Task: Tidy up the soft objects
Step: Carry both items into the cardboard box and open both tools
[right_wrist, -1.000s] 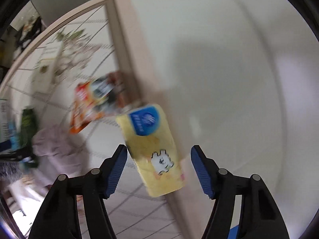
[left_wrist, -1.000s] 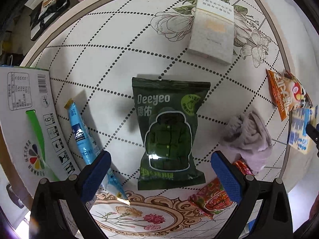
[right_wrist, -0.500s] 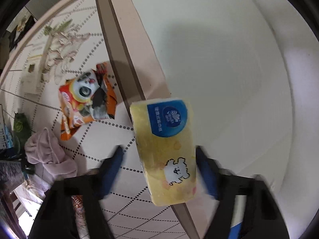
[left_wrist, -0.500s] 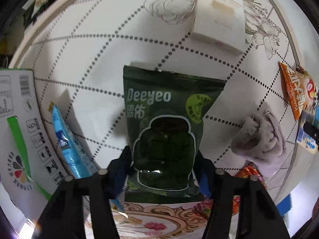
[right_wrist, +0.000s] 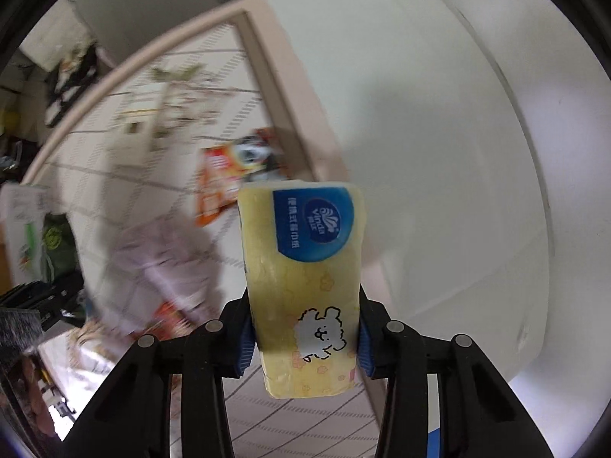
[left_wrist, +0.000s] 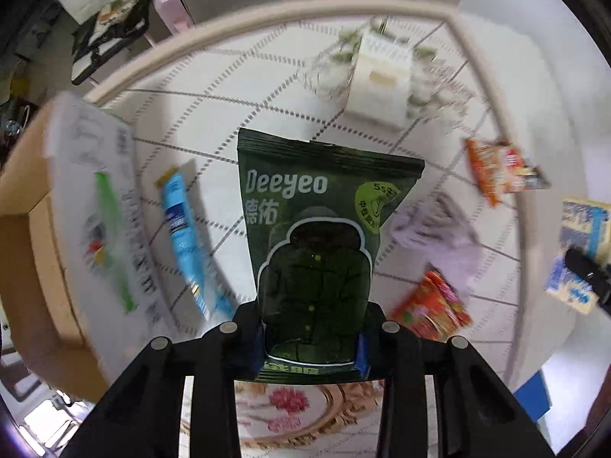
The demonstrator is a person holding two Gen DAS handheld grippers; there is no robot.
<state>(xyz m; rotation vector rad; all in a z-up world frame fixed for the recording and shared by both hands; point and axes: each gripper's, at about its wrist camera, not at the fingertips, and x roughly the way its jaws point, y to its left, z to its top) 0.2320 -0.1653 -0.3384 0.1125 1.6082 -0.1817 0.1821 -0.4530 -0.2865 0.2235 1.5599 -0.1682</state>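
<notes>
My left gripper is shut on the lower end of a dark green Deeyeo wipes pack and holds it above the patterned mat. My right gripper is shut on a yellow tissue pack with a blue label, held above the mat's right border; it also shows in the left wrist view. A crumpled lilac cloth lies on the mat to the right of the green pack, also in the right wrist view.
A cardboard box stands at the left. A blue tube, a white tissue box, an orange snack bag and a red packet lie on the mat. White floor lies to the right.
My left gripper closed on the green pack and lifted it. My right gripper closed on the yellow tissue pack and raised it off the mat's edge.
</notes>
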